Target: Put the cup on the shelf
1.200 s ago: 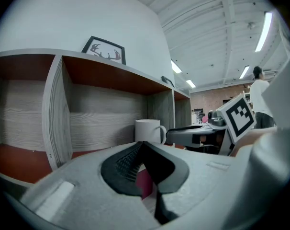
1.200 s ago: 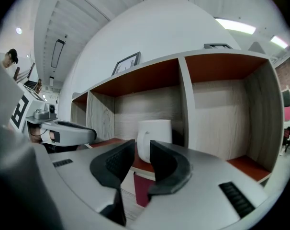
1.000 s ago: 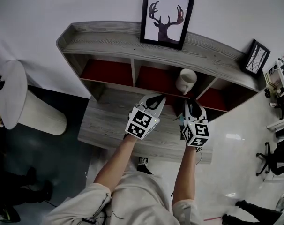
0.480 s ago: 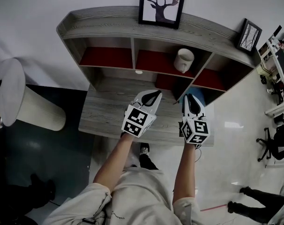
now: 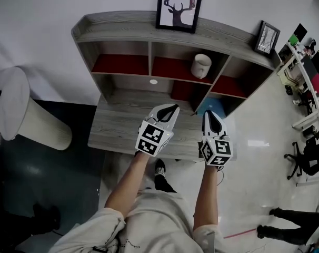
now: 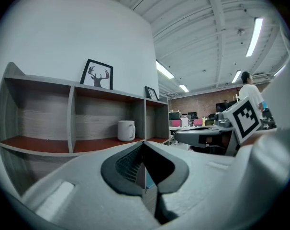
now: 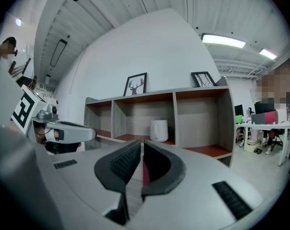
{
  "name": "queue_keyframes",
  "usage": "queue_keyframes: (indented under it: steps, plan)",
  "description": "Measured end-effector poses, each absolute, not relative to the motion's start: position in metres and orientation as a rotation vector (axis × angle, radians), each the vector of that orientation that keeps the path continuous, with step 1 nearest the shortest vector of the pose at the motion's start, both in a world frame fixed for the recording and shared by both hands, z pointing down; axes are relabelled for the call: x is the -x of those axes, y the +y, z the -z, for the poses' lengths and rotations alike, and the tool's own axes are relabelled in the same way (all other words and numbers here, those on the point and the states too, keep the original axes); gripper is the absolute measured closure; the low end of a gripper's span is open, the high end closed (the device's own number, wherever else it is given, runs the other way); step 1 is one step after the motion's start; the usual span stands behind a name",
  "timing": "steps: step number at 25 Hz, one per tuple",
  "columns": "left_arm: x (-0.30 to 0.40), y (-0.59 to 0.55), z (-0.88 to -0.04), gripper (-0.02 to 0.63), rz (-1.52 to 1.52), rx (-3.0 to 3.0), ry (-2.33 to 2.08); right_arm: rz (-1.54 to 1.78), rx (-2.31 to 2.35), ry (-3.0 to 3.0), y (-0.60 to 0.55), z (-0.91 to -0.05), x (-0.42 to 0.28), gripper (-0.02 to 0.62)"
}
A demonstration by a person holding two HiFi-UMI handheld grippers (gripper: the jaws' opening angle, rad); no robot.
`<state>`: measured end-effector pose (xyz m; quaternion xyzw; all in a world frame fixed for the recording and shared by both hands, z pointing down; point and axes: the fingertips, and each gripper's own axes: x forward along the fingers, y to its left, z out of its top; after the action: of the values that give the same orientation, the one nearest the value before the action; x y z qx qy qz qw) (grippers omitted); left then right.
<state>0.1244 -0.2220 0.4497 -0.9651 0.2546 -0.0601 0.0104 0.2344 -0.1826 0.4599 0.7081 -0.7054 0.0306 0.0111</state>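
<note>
The white cup (image 5: pixel 200 66) stands upright on the red board of the middle compartment of the grey shelf unit (image 5: pixel 149 28). It also shows as the cup (image 6: pixel 126 130) in the left gripper view and the cup (image 7: pixel 159 130) in the right gripper view, well ahead of both jaws. My left gripper (image 5: pixel 168 111) and right gripper (image 5: pixel 211 117) hover side by side over the desk's front part, apart from the cup. Both are shut with nothing between the jaws, seen close in the left gripper (image 6: pixel 143 148) and the right gripper (image 7: pixel 140 150).
A framed deer picture (image 5: pixel 179 7) and a smaller frame (image 5: pixel 266 37) stand on top of the shelf. The grey desk (image 5: pixel 115 128) lies below it, with a blue object (image 5: pixel 212 106) by its right end. A round white table (image 5: pixel 12 109) is at the left; office furniture is at the right.
Both grippers have drawn back from the shelf toward the desk's front edge. The cup stays where it stood in the middle compartment.
</note>
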Motion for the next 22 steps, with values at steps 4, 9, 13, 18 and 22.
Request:
queue_keyframes:
  steps: [4, 9, 13, 18, 22]
  plan:
    - [-0.123, -0.211, -0.446, 0.597, 0.168, 3.004, 0.787, -0.075, -2.212, -2.198, -0.170, -0.454, -0.232, 0.569]
    - [-0.115, -0.202, -0.441, 0.597, 0.161, 2.993, 0.802, -0.065, -2.196, -2.191, -0.158, -0.453, -0.226, 0.577]
    - [-0.109, -0.195, -0.444, 0.597, 0.175, 2.988, 0.814, -0.076, -2.189, -2.187, -0.151, -0.457, -0.225, 0.578]
    - [-0.106, -0.190, -0.449, 0.597, 0.186, 2.988, 0.821, -0.079, -2.184, -2.185, -0.145, -0.458, -0.221, 0.578]
    - [-0.106, -0.187, -0.451, 0.597, 0.197, 2.991, 0.818, -0.082, -2.178, -2.181, -0.143, -0.459, -0.221, 0.578]
